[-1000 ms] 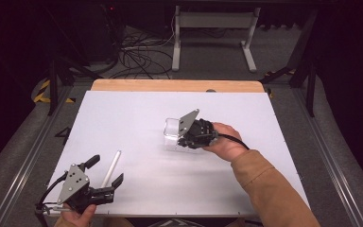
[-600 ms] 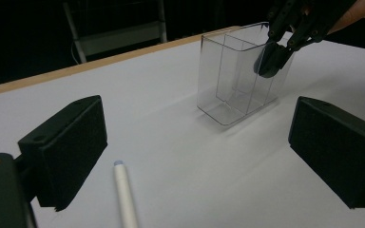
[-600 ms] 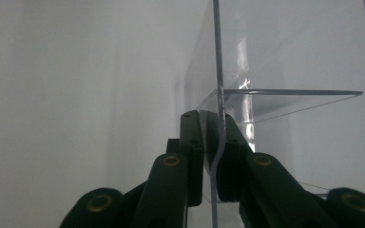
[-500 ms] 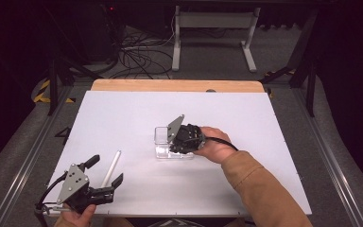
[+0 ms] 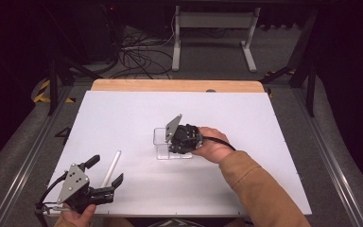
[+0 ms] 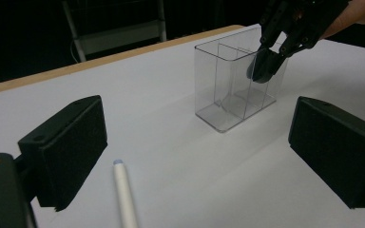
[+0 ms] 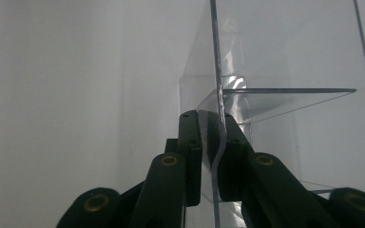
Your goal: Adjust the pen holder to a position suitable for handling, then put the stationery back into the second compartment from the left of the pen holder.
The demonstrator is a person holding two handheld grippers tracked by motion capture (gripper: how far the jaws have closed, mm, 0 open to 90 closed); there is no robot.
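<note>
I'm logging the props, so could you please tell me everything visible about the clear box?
The clear box looks like transparent plastic, open-topped, with inner dividers forming compartments that appear empty. It stands upright near the middle of the white table. The right gripper is shut on one of its walls, one jaw inside and one outside. The white pen lies apart from it.

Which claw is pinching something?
The right claw: its jaws are shut on a wall of the clear box. The left claw is open, with the white stick between its jaws.
</note>
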